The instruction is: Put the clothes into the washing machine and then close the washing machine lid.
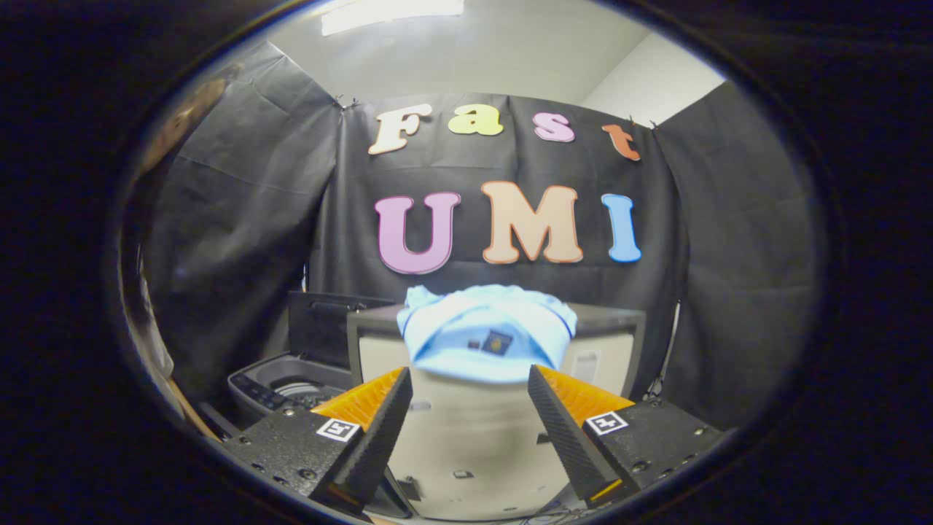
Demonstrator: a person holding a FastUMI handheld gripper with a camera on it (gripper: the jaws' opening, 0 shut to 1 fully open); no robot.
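Black cloth hangs behind everything as the booth's wall, with a pale ceiling above it at the top of the frame. At the centre, a folded light-blue garment [487,332] lies on top of a beige cabinet [474,430] with a dark upper rim. To the lower left of the cabinet sits the washing machine [291,386], its dark lid [324,324] standing raised. The tongs [470,397] are spread apart, holding nothing, their fingers flanking the cabinet's front just below the garment

Light-blue clothes [487,332] draped atop cabinet [474,430] — washing machine [291,386] open.
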